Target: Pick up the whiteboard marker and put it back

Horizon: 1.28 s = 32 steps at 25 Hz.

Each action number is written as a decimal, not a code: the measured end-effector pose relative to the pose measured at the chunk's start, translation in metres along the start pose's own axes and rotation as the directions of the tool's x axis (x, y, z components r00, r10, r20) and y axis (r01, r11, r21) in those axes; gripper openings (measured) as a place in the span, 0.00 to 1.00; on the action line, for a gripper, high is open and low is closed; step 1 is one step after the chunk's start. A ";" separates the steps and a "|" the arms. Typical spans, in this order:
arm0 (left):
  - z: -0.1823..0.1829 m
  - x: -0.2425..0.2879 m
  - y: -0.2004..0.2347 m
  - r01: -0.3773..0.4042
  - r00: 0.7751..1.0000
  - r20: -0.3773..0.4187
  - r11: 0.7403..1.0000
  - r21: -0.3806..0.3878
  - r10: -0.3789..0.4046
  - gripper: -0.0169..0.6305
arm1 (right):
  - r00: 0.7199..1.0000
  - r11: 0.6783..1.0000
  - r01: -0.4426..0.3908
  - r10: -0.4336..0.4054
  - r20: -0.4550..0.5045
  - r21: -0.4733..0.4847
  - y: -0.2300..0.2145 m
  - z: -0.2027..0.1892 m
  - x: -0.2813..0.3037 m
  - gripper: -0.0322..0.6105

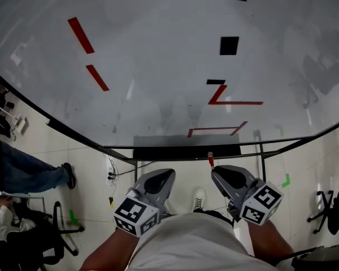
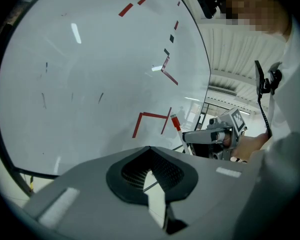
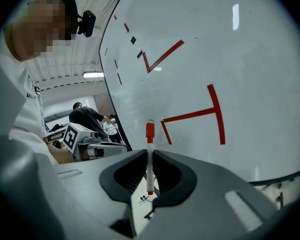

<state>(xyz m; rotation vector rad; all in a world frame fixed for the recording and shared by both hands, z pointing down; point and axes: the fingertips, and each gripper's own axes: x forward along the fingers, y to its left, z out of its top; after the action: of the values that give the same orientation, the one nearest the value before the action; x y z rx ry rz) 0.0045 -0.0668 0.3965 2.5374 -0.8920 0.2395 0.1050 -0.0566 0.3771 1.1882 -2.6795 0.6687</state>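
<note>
Right gripper (image 3: 149, 153) clamped on marker (image 3: 149, 170), red cap past jaw tips, whiteboard (image 3: 240, 54) just ahead. Left gripper (image 2: 150, 149) jaws together, empty.

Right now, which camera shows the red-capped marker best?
The right gripper view: the marker fills the middle, pinched between the right gripper's fingers. The head view shows mostly its red cap; the left gripper view gives a small side view of the marker.

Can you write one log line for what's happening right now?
right gripper: shut on whiteboard marker | left gripper: shut, empty | whiteboard: ahead
</note>
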 end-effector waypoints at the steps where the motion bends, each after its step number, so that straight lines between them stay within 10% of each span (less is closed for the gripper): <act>1: -0.001 0.000 0.000 0.000 1.000 -0.002 1.000 -0.002 0.000 0.05 | 1.000 1.000 0.001 -0.001 -0.002 0.001 0.000 -0.001 0.000 0.11; 32: -0.015 0.000 0.021 -0.032 0.999 -0.027 0.998 -0.050 0.031 0.05 | 0.997 0.999 0.001 -0.005 -0.076 -0.051 -0.002 -0.018 0.016 0.11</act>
<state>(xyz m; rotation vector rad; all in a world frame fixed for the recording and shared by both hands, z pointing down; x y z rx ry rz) -0.0091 -0.0751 0.4170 2.4696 -0.9172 0.2557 0.0943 -0.0603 0.3988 1.1315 -2.6155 0.6283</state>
